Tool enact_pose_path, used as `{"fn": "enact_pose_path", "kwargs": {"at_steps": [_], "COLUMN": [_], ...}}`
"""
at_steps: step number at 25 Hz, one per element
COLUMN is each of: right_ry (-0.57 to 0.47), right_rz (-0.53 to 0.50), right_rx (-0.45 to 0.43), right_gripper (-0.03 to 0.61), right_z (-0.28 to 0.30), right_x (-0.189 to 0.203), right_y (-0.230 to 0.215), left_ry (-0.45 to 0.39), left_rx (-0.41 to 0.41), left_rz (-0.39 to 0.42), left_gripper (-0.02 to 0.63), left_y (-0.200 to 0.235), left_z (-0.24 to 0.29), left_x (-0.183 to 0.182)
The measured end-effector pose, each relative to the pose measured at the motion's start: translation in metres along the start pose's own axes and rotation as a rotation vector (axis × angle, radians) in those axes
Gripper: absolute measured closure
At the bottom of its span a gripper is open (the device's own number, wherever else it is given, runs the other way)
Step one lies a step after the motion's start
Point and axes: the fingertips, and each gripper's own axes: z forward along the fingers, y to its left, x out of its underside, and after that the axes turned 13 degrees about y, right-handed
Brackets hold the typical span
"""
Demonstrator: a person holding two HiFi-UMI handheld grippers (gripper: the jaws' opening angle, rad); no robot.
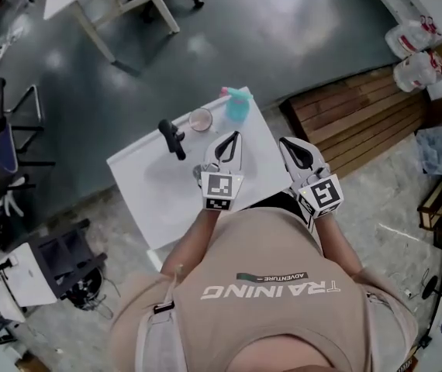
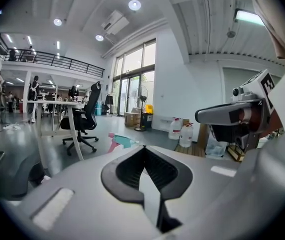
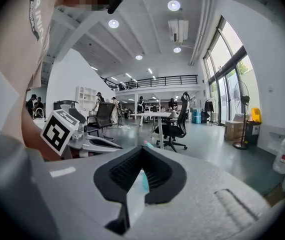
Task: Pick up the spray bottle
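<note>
Spray bottle (image 1: 237, 105): stood upright at the far corner of the white table (image 1: 151, 184), long axis vertical. The body is teal, translucent-looking plastic, rounded. The pink trigger part sits at the top, on the side turned toward the far left edge. In the left gripper view only the head of it is seen over the jaw tips, pink to the left and teal to the right. In the right gripper view a sliver of teal is seen through the gap behind the closed tips.

Left gripper (image 1: 233, 136): held over the middle of the tabletop, pointed toward the far corner, well short of the bottle. The jaws are pressed together at the tips with nothing between them. An oval opening is left behind the tips, lined with black ribbed pads (image 2: 130, 168). The body is smooth light grey, and a cube with square markers is carried at the rear.

Right gripper (image 1: 284, 141): held by the right edge of the tabletop, level with the left one and apart from it. The tips are likewise closed on nothing. The same grey shell and black ribbing are seen.

Other items: a small round cup (image 1: 201, 119) is stood just beside the bottle along the far left edge. A black handled object (image 1: 172, 138), matte, is set farther along that edge. The tabletop is plain, smooth and square-cornered. A dark glossy floor is seen around it, and wooden planks (image 1: 360, 118) lie off to the right.
</note>
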Motion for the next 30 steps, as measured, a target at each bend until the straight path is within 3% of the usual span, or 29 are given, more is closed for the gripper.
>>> {"fn": "enact_pose_path", "kwargs": {"at_steps": [13, 20, 30], "right_ry": [-0.006, 0.019, 0.055], "right_rz": [-0.002, -0.024, -0.058], "right_rx": [-0.154, -0.243, -0.341], "right_gripper": [0.577, 0.577, 0.577], "right_z": [0.026, 0.034, 0.05], "right_x": [-0.005, 0.011, 0.016], "right_y": [-0.043, -0.06, -0.083], "left_ry": [0.048, 0.082, 0.09], "left_rx": [-0.146, -0.196, -0.257], "left_rz": [-0.079, -0.101, -0.193], "left_gripper": [0.58, 0.466, 0.443], "left_y": [0.016, 0.031, 0.054], "left_z": [0.039, 0.068, 0.101], "left_x": [-0.003, 0.006, 0.007]}}
